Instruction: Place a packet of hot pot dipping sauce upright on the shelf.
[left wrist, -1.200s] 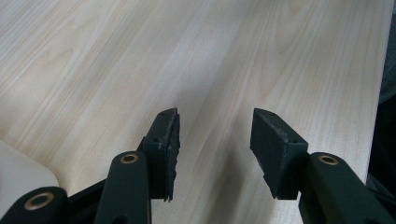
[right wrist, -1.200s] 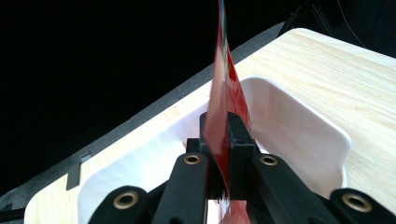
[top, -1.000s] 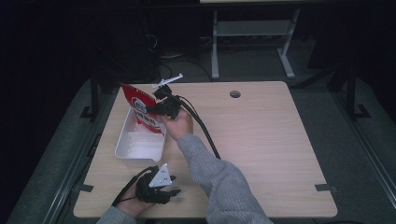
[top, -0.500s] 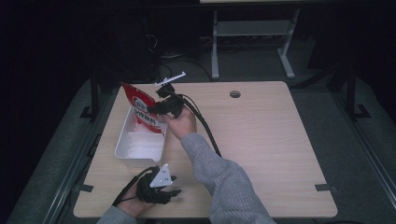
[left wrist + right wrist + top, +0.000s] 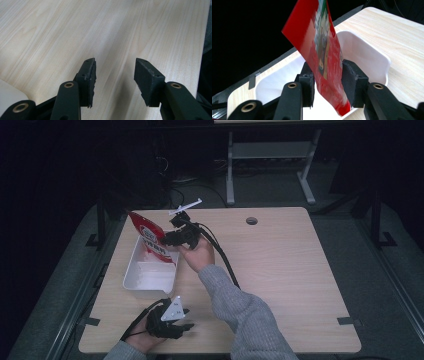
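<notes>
A red snack packet [image 5: 149, 235] hangs tilted over a white tray [image 5: 134, 281] at the table's left side. My right gripper [image 5: 168, 240] is shut on the packet's lower part. In the right gripper view the packet [image 5: 322, 50] stands between the two black jaws of the right gripper [image 5: 327, 80], with the tray [image 5: 372, 55] right behind and below it. My left gripper [image 5: 186, 321] rests near the front edge, in front of the tray. It is open, and only bare wood shows between the jaws of the left gripper [image 5: 115, 75].
The wooden table [image 5: 300, 270] has a round cable hole [image 5: 251, 220] at the back. The right gripper's black cable [image 5: 225, 262] trails across the middle. A metal stand [image 5: 270, 155] rises beyond the far edge. The surroundings are dark.
</notes>
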